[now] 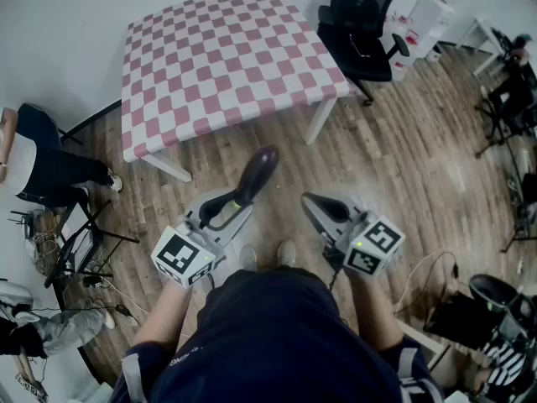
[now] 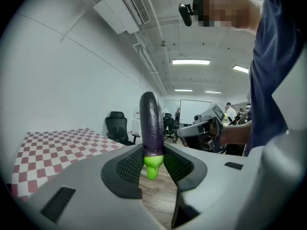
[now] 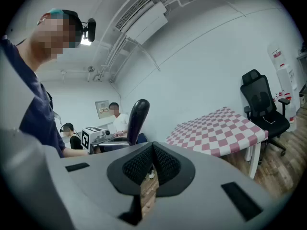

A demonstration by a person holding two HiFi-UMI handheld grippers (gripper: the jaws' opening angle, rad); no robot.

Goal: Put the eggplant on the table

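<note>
Our left hand-held gripper [image 2: 152, 164] is clenched on the eggplant [image 2: 150, 123] just above its green stem. The purple body juts forward over the floor [image 1: 403, 175], well short of the table [image 1: 218, 65]. Our right hand-held gripper [image 3: 152, 164] is closed on nothing. We judge the carry is under way. We should step closer, hold firmly, lay the eggplant well inside the edge, then let go.

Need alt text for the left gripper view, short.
The left tool grips a purple eggplant upright by its green stem end, over a wood floor. A pink-checked table stands at left, with a black office chair beside it.
</note>
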